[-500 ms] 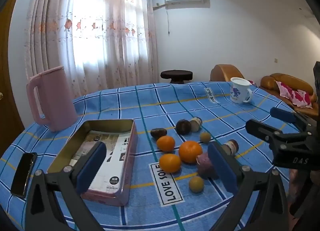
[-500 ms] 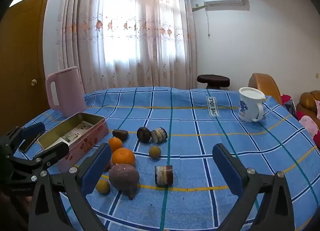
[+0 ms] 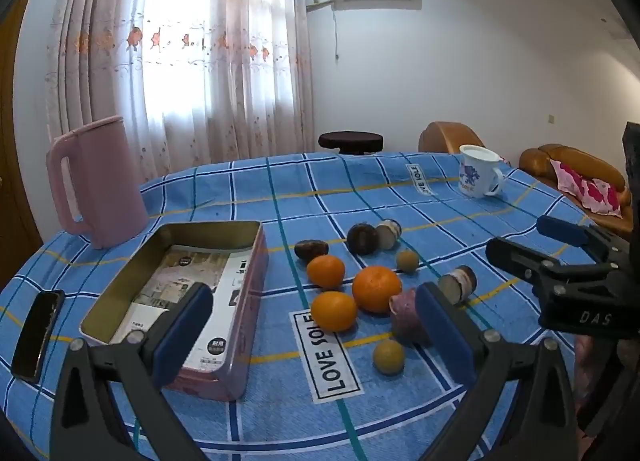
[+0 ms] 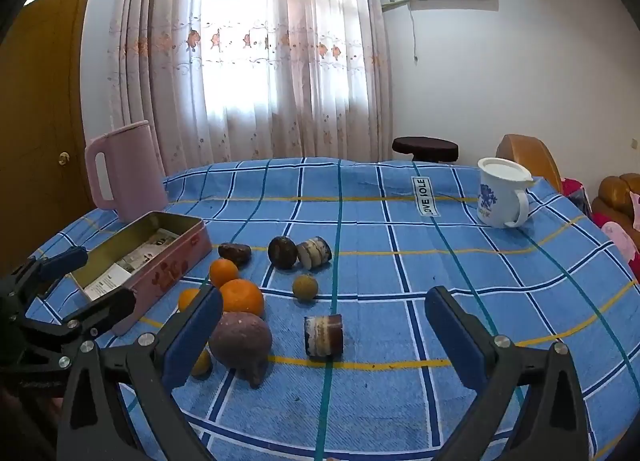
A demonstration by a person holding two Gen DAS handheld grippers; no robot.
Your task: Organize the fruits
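Three oranges (image 3: 376, 288) lie in a cluster on the blue checked tablecloth, with a purple fruit (image 3: 404, 315), two small yellow-brown fruits (image 3: 388, 357), two dark fruits (image 3: 362, 238) and two striped cylinders (image 3: 459, 284). An open pink tin box (image 3: 248, 293) lies left of them. My left gripper (image 3: 314, 335) is open and empty, above the near table edge. My right gripper (image 4: 324, 335) is open and empty, near the purple fruit (image 4: 241, 337) and a striped cylinder (image 4: 323, 335). The box also shows in the right wrist view (image 4: 168, 267).
A pink jug (image 3: 100, 185) stands at the back left, a white mug (image 3: 478, 171) at the back right. A black phone (image 3: 38, 333) lies at the table's left edge. A stool and sofas stand beyond the table.
Both grippers have shifted only slightly; the fruits and the box lie as before.
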